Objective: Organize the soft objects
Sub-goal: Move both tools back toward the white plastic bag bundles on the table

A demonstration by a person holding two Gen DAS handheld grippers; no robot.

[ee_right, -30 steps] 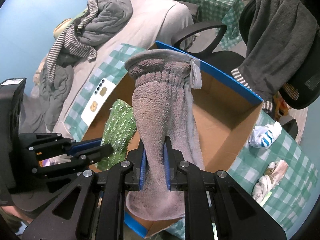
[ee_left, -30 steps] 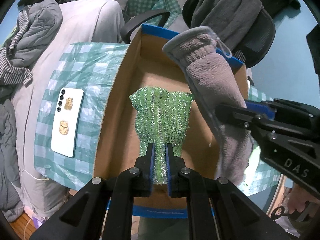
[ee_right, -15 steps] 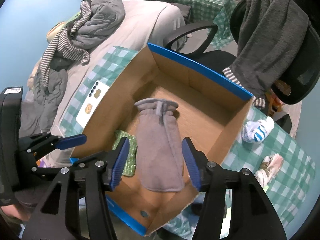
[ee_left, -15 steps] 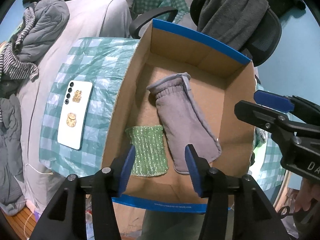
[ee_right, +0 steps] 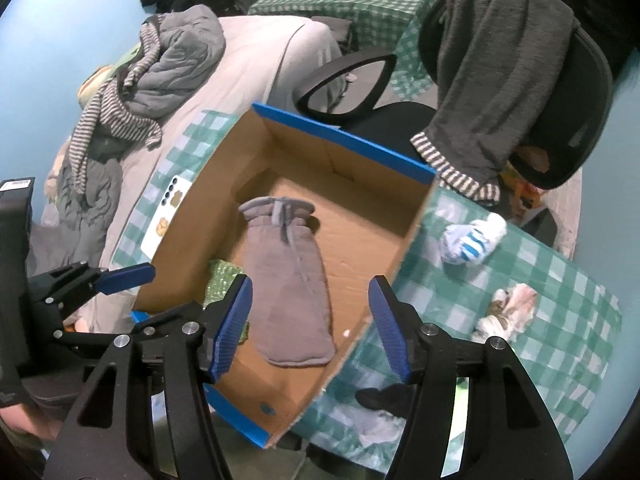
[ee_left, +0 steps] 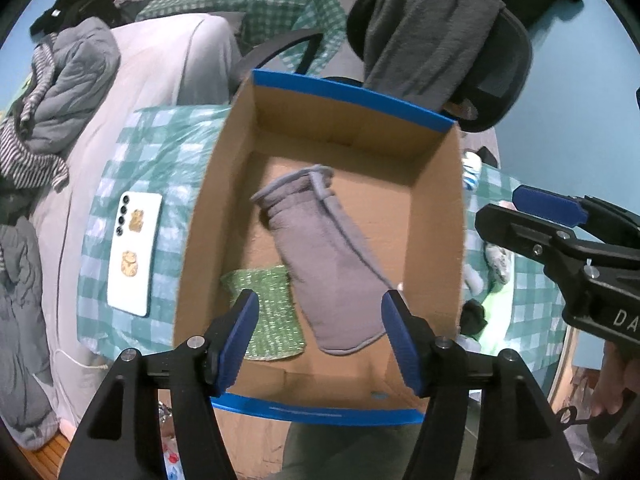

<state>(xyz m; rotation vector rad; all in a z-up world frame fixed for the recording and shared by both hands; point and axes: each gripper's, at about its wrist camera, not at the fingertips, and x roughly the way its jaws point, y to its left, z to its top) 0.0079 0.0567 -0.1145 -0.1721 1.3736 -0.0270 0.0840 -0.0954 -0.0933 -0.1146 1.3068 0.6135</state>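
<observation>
Both tongs are hovering over the cardboard box (ee_left: 436, 216) right now; my left tongs (ee_left: 320, 336) are spread wide and still opening, nothing pinched between the blue pads, and my right tongs (ee_right: 310, 320) are also opening, released with nothing in them either. From the left wrist view the right tongs (ee_left: 532, 216) poke in from the right edge, out past the box's right wall.

Down on the box floor the grey fuzzy sock (ee_left: 320, 256) lies flat, cuff toward the far side, toe toward the near wall, a bit diagonal; the green sparkly sock (ee_left: 266, 316) sits just left of it in the near-left corner, and the grey one touches or slightly overlaps its right edge. In the right wrist view the grey sock (ee_right: 288, 284) is dead centre and only a sliver of the green one (ee_right: 224, 280) shows behind my left pad.

Box has a blue rim and sits on the green checked surface (ee_right: 532, 288); to its right on that cloth are a blue-and-white striped sock bundle (ee_right: 472, 240), a pale crumpled sock (ee_right: 508, 312) and something black (ee_right: 380, 398) near the box's near corner. A white phone (ee_left: 134, 256) lies left of the box.
</observation>
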